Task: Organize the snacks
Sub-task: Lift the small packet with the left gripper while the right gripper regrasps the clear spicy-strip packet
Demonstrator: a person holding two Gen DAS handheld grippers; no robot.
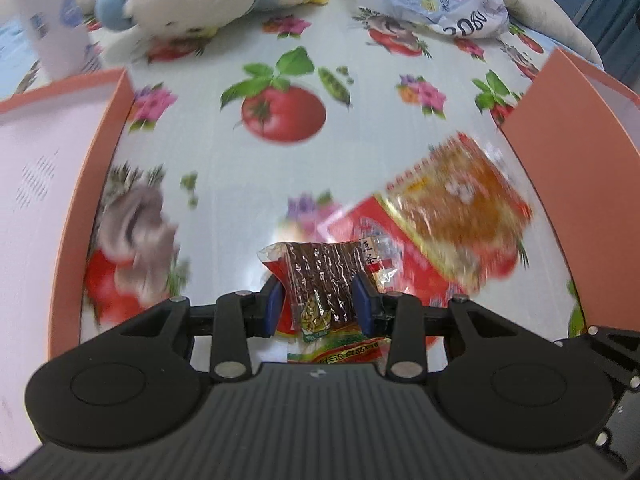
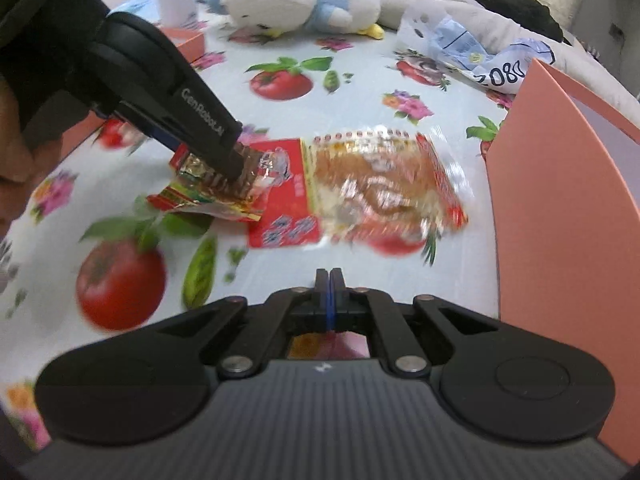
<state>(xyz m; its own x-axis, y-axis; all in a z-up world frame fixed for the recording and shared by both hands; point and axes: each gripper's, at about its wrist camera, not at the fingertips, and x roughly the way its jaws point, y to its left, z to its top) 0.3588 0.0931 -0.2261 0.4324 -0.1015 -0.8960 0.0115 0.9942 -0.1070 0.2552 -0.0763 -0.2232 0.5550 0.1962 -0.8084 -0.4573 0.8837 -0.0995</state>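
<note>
Only leftward: left fingers (image 1: 362, 300) clamped on dark snack packet (image 1: 320, 276); right fingers (image 2: 338, 292) together, empty.

open cloth (image 1: 248, 200) mid-table | flanked: left box (image 1: 116, 128), right box (image 2: 532, 184) (tall walls)

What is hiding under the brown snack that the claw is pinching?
Under the brown snack held by the left gripper peeks a red and yellow packet. Most of it is covered, so its name can't be read.

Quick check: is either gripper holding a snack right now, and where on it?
The left gripper pinches the small dark snack packet across its middle, one side against each pad. The right gripper is shut with nothing between its fingers.
</note>
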